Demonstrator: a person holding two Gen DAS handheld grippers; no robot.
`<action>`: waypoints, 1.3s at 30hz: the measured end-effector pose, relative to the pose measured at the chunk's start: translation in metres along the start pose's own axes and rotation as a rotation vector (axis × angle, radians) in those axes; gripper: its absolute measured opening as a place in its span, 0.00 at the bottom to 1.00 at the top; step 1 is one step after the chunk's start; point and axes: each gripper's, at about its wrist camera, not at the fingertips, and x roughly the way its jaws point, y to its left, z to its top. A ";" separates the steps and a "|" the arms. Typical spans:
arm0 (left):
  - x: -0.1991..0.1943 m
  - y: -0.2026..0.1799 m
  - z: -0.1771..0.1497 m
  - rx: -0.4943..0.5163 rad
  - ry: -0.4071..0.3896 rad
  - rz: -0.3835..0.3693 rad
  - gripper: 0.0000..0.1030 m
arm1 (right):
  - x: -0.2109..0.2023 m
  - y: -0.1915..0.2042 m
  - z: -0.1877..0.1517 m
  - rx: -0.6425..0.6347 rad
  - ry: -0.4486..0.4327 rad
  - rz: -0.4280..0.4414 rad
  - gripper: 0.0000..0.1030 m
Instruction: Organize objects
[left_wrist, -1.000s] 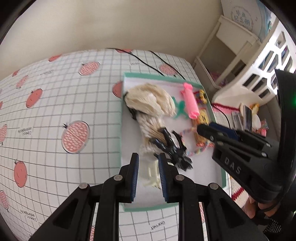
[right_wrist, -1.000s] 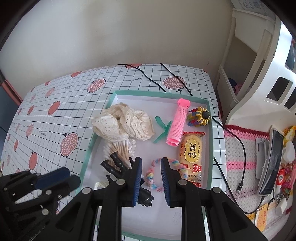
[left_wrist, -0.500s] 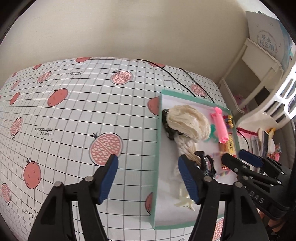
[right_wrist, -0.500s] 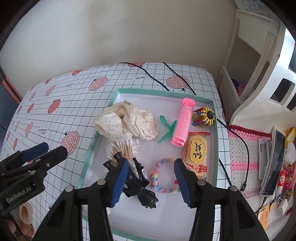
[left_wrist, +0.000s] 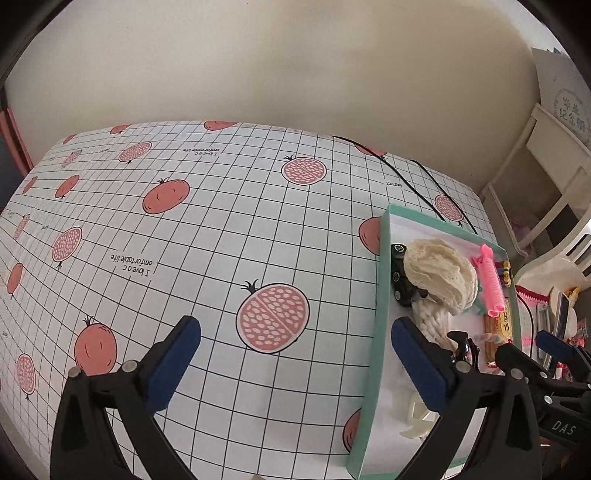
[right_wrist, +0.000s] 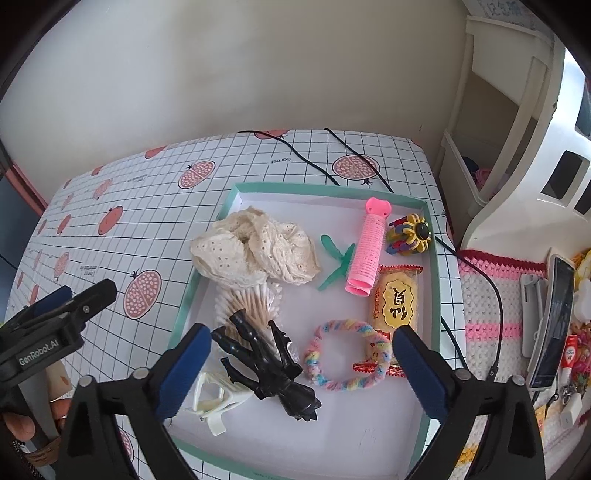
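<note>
Two grippers, both with jaws opening to full spread and nothing between the pads. A second ago each was nearly pressed together over the tray (right_wrist: 431, 236); the left gripper (left_wrist: 295, 362) has since swung off it and now hangs over bare desk (left_wrist: 207, 229), its right finger level with the tray's green rim. Right gripper (right_wrist: 301, 363) hovers over the tray's near half. Likely a release after placing; whether sorting is finished cannot be told.

Contents, all inside the tray:
- cream lace scrunchie (right_wrist: 255, 251), soft, crumpled
- bundle of cotton swabs (right_wrist: 251, 304), thin wooden sticks
- black claw clip (right_wrist: 269, 365), hard, spiky
- pastel twisted hair tie (right_wrist: 347, 354), fuzzy ring
- pink roller (right_wrist: 367, 249), ribbed cylinder
- yellow snack packet (right_wrist: 397, 299), glossy
</note>
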 end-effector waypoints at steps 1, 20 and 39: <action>-0.001 0.001 0.000 0.000 -0.010 0.008 1.00 | -0.001 0.000 0.000 0.001 -0.005 -0.001 1.00; -0.067 0.015 0.000 0.071 -0.213 -0.087 1.00 | -0.051 0.012 -0.004 0.046 -0.088 -0.044 1.00; -0.135 0.055 -0.070 0.053 -0.307 -0.134 1.00 | -0.104 0.042 -0.098 0.086 -0.234 -0.041 1.00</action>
